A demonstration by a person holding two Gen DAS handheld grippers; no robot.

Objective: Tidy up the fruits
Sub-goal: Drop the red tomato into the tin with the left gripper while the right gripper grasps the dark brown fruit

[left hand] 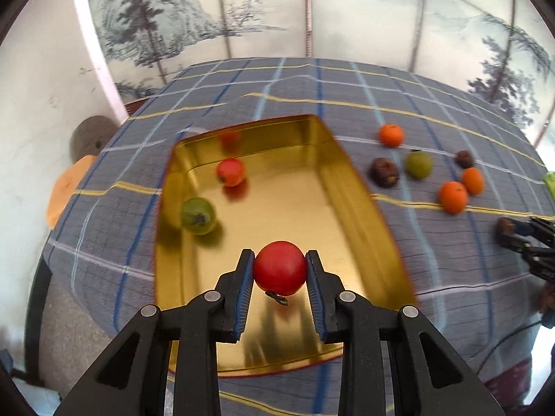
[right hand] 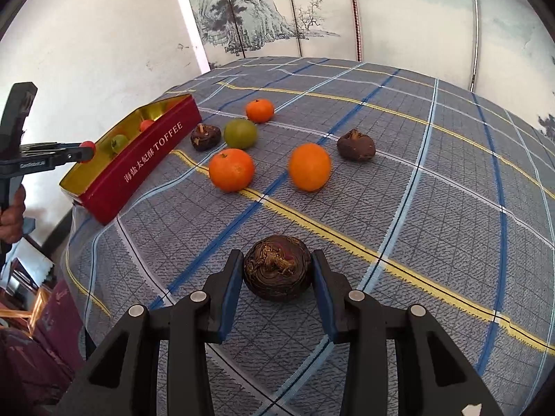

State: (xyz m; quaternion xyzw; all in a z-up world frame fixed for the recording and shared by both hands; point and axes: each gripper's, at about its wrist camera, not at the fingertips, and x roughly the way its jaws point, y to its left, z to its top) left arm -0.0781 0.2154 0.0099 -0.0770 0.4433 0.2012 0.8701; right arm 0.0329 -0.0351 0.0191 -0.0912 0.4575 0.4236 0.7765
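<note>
"TOFFEE" tin side (right hand: pixel 138 166): right view only

Home: plaid tablecloth (right hand: pixel 381 159), landscape-painted folding screen (right hand: pixel 263 17) (ink style).

Each camera sits on its gripper and looks down along the jaws at the table (right hand: pixel 433 180) from close by, and both views see the gold tin (left hand: pixel 360 187) and the loose fruits.
</note>
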